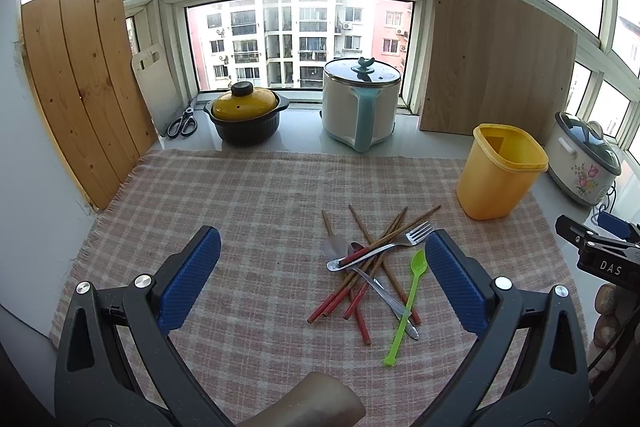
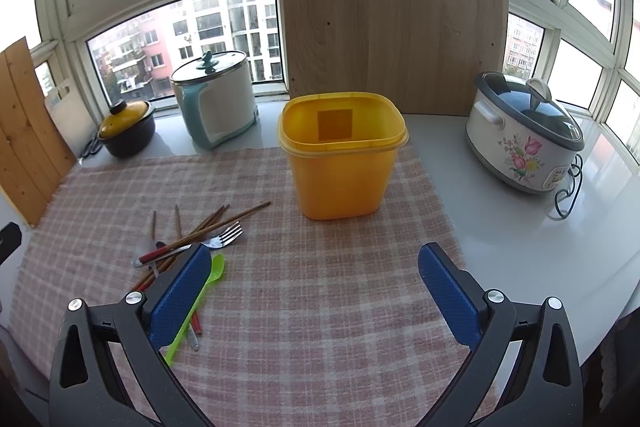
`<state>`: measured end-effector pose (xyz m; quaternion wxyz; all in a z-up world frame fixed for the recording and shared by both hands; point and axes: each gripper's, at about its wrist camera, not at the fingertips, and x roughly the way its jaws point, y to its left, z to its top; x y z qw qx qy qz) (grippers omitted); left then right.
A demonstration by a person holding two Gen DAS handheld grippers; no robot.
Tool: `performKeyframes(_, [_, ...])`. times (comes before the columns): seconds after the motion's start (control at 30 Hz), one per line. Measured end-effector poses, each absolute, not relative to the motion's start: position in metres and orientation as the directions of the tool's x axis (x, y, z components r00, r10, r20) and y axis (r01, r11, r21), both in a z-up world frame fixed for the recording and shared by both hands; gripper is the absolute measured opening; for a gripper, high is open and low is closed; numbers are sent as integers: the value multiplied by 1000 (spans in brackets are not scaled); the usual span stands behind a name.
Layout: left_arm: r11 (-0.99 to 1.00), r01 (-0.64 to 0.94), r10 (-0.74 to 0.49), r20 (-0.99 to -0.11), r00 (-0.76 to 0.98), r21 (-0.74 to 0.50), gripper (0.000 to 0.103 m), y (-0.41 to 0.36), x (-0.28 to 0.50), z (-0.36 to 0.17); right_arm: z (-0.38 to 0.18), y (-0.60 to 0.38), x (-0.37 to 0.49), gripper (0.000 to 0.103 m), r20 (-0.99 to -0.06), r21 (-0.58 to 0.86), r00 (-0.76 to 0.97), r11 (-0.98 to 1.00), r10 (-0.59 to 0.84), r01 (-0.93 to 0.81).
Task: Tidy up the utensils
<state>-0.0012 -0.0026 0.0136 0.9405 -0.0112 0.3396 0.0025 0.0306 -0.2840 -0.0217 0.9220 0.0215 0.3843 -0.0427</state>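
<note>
White counter [image 2: 500, 239] under the window, checked cloth [image 2: 320, 307] spread over most of it.

On my cloth I see the yellow bin [image 2: 340, 179] upright and a crossed heap of chopsticks [image 1: 356, 291], a fork [image 1: 400, 243], a metal spoon [image 1: 384, 291] and a green plastic spoon [image 1: 408, 303]. Bare counter carries a yellow-lidded pot [image 1: 246, 117], white cooker [image 1: 360, 103], floral rice cooker [image 2: 524, 135], scissors [image 1: 183, 125] and leaning boards [image 2: 392, 27].
</note>
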Motion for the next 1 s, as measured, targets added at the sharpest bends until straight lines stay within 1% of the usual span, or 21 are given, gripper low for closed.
performKeyframes(0.2, [1000, 10, -18, -657, 754, -17, 103, 1, 11, 1, -22, -284, 31, 102, -710, -1, 701, 996, -66, 94])
performKeyframes(0.37, [1000, 19, -8, -672, 741, 8, 103, 9, 21, -10, -23, -284, 31, 102, -703, -12, 706, 995, -81, 103])
performKeyframes(0.53, [998, 64, -28, -698, 716, 26, 103, 19, 32, -23, -28, -282, 33, 102, -699, -13, 711, 995, -79, 97])
performKeyframes(0.63, [995, 78, -11, -693, 721, 66, 103, 24, 36, -32, -32, -281, 30, 102, -664, 24, 748, 999, -19, 47])
performKeyframes(0.73, [993, 106, -35, -708, 706, 57, 103, 30, 43, -42, -39, -282, 29, 102, -650, 77, 759, 997, 41, 12])
performKeyframes(0.8, [991, 128, -62, -718, 693, 38, 101, 33, 47, -47, -46, -280, 32, 102, -668, 79, 743, 997, 44, 12])
performKeyframes(0.97, [983, 180, -104, -750, 653, 21, 85, 29, 62, -58, -66, -273, 51, 102, -765, 81, 641, 997, 70, -13])
performKeyframes(1.0, [980, 197, -124, -759, 639, 5, 83, 28, 66, -60, -69, -272, 54, 102, -776, 83, 627, 996, 74, -15])
